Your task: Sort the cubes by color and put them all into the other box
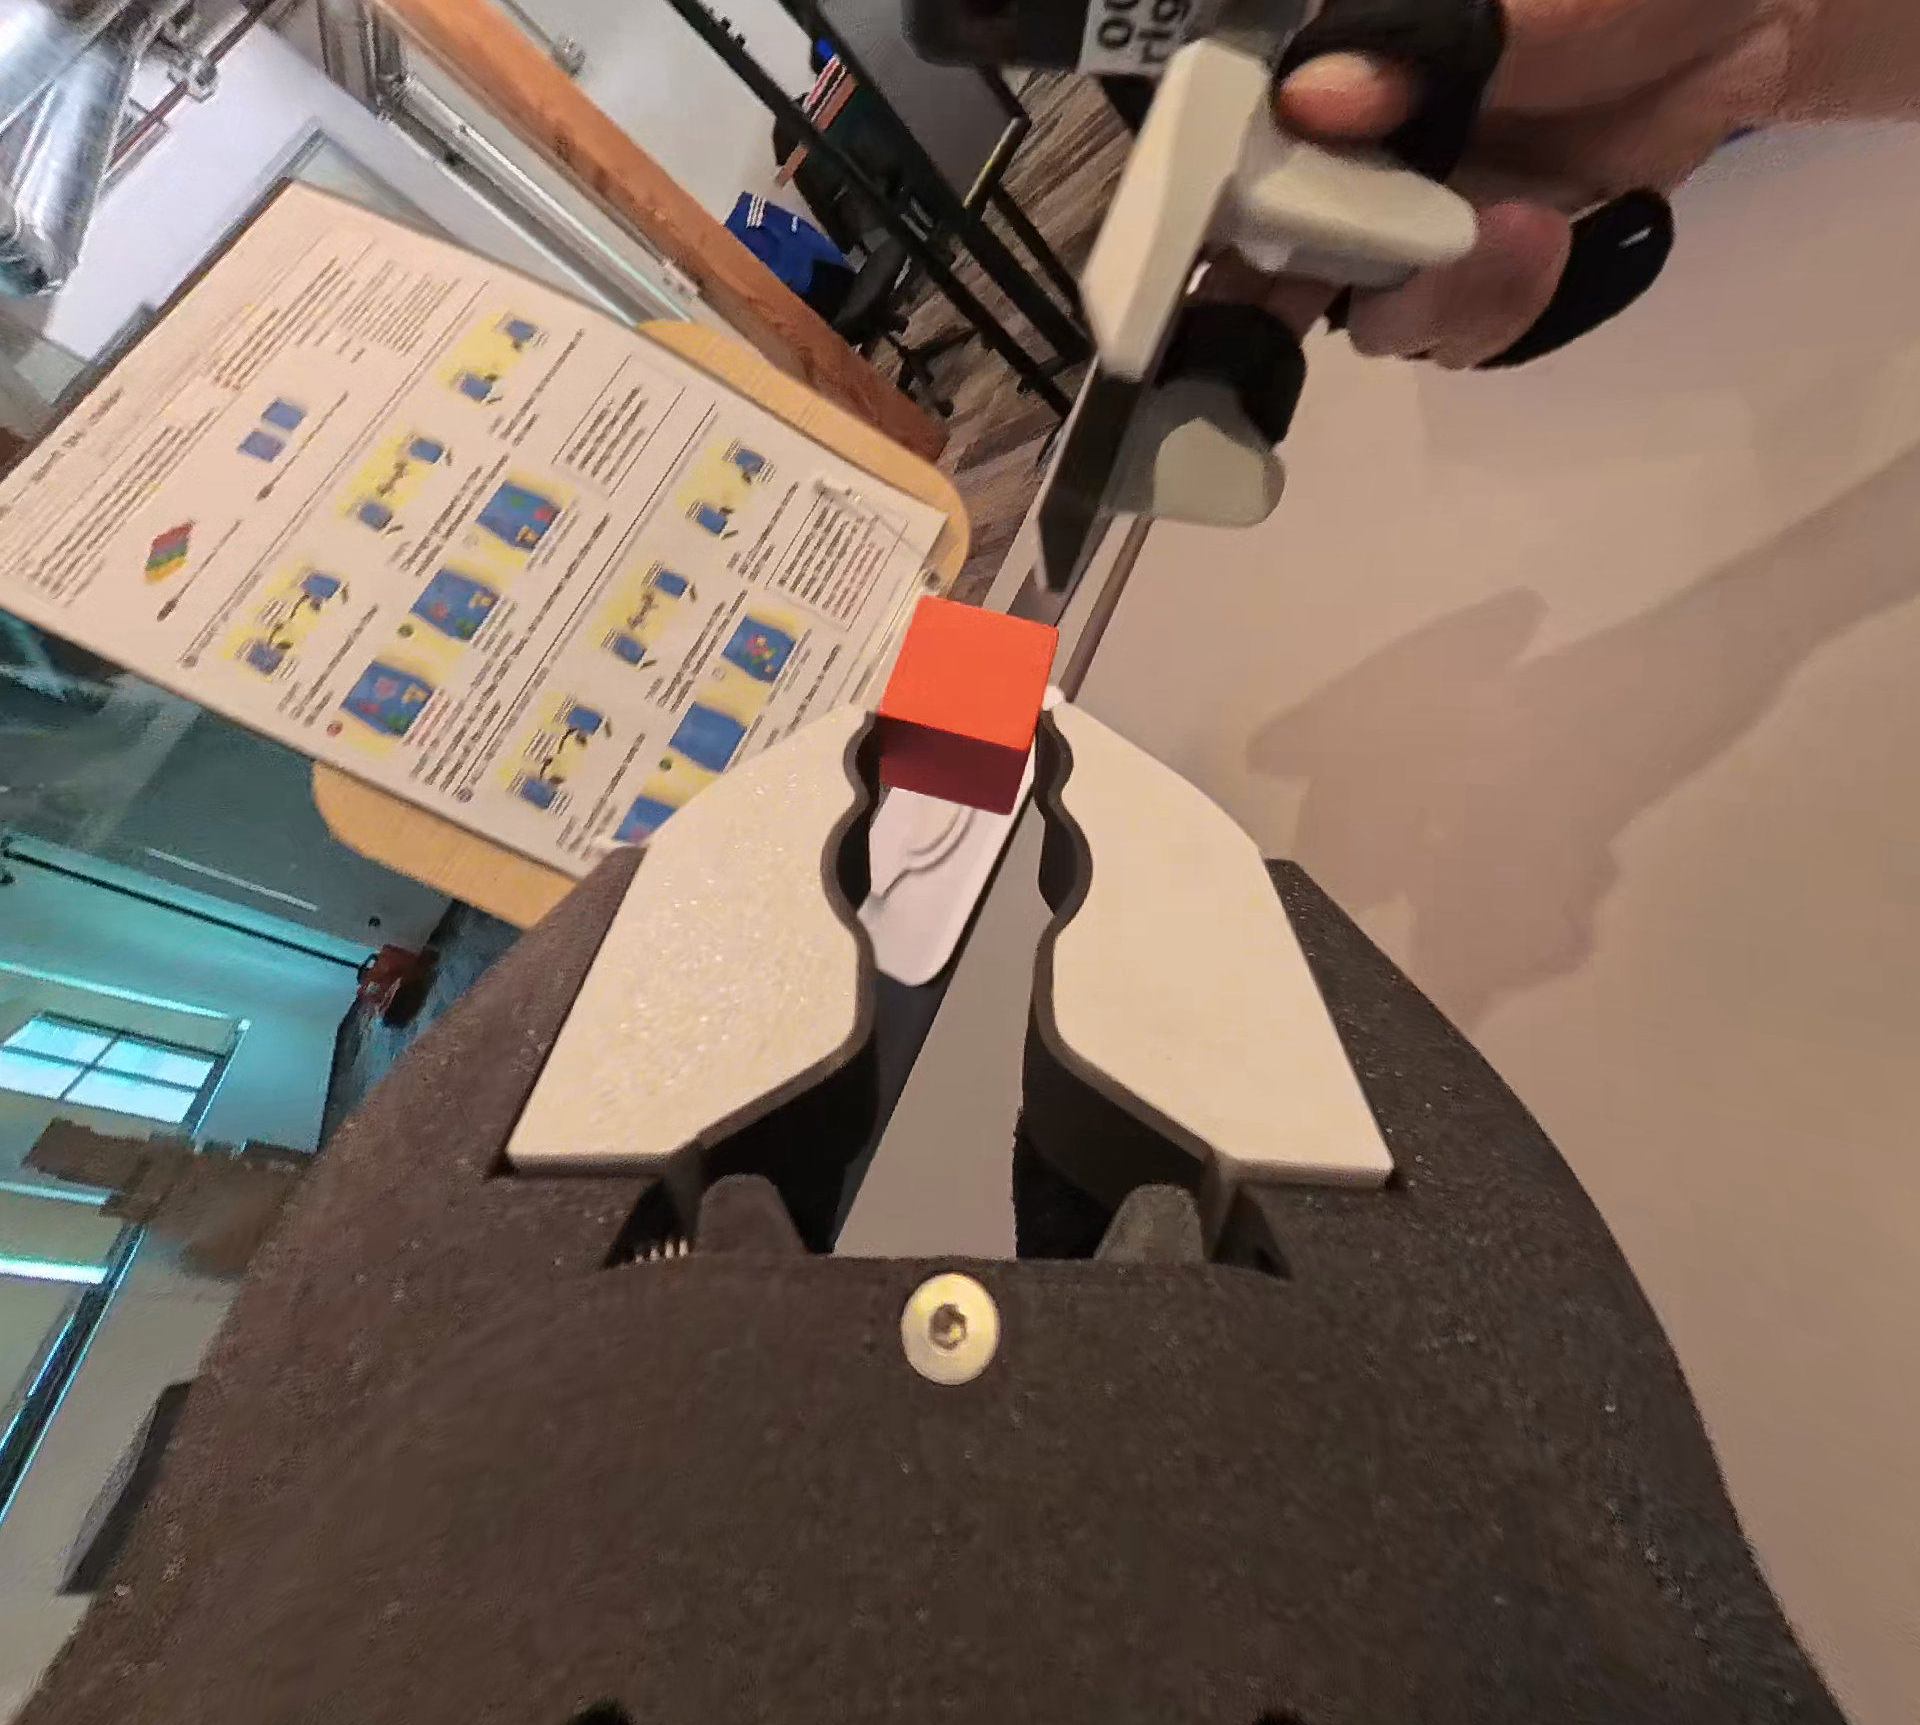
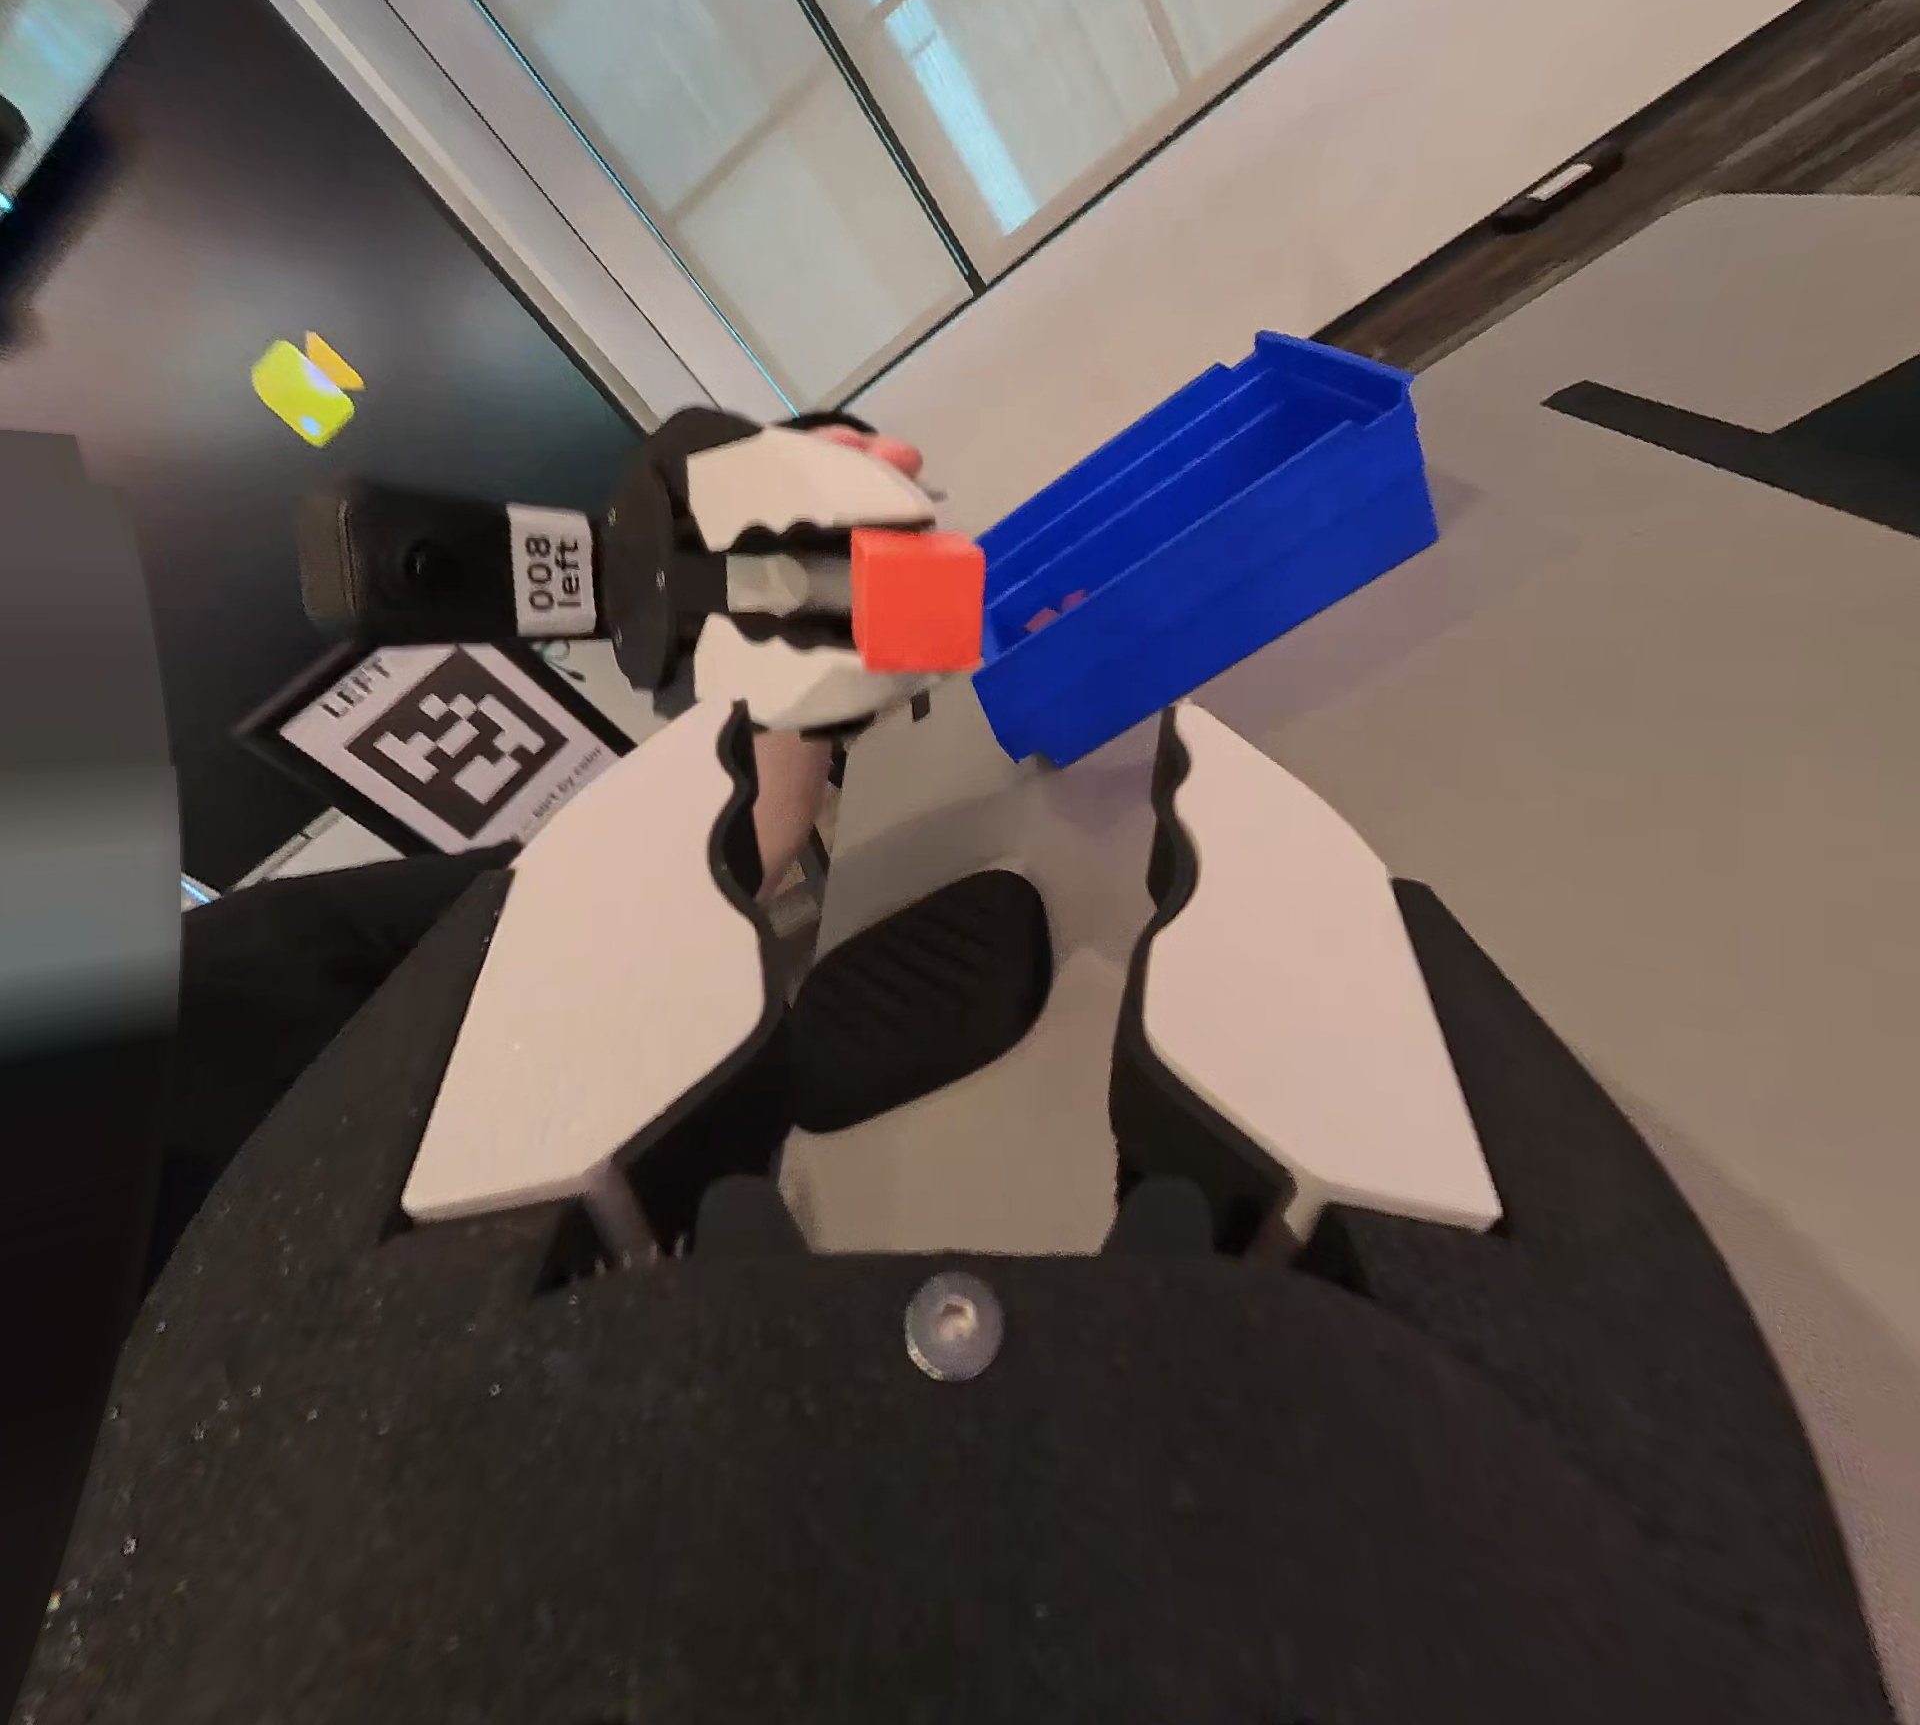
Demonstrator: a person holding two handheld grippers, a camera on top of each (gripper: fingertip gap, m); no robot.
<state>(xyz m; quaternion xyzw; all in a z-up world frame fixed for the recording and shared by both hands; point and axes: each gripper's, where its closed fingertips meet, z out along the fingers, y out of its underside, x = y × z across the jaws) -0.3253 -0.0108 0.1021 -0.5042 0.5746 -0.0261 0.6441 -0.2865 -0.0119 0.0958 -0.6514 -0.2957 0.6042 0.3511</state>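
My left gripper (image 1: 956, 725) is shut on a red cube (image 1: 966, 688) at its fingertips and holds it in the air. In the right wrist view the same left gripper (image 2: 831, 595) holds the red cube (image 2: 916, 600) just in front of the near end of a blue box (image 2: 1226, 553) that stands on the grey table. Something small and reddish lies on the box floor; I cannot tell what it is. My right gripper (image 2: 956, 740) is open and empty, a short way below the cube and box. It also shows in the left wrist view (image 1: 1153, 387), above the cube, held by a hand.
A printed instruction sheet (image 1: 468, 553) lies on a wooden board to the left. A card with a black-and-white marker (image 2: 447, 750) stands at the table's left edge. A black oval pad (image 2: 925, 1000) lies on the grey table (image 2: 1610, 844) under my right gripper.
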